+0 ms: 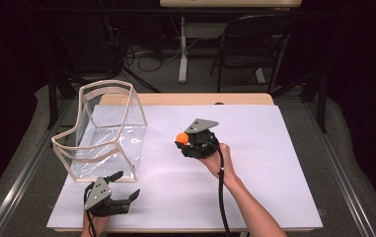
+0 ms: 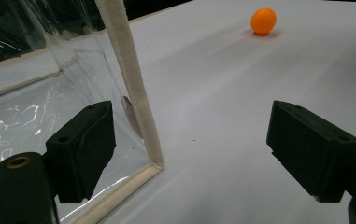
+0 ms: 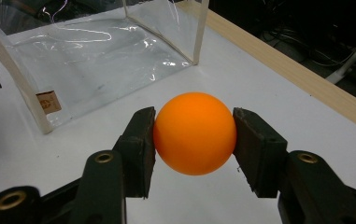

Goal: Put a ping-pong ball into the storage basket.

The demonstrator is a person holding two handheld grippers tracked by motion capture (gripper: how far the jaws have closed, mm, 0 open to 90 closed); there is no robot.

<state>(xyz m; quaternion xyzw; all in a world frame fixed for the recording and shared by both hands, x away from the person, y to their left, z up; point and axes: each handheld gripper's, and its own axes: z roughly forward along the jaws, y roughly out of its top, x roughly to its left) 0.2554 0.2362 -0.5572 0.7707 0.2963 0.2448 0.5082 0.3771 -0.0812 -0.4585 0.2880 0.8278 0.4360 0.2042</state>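
Orange ball [image 3: 195,139], smooth, round, pinched between right tongs [image 3: 195,144]; left tongs [image 2: 203,154] spread wide.

A: Setting? Looks like a lab or test room.
B: Agreed. Black curtains all round, white-topped table [image 1: 254,163], cables [image 1: 151,57] tangled on grey carpet, folding chair [image 1: 254,42] behind, desk leg [image 1: 182,49].

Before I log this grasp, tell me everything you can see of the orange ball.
The orange ball is small, round, smooth and matte, like plastic, with no marks visible. It sits clamped between the two black jaws of the right gripper, one pad on each side, above the white table cover, to the right of the clear bag and apart from it.
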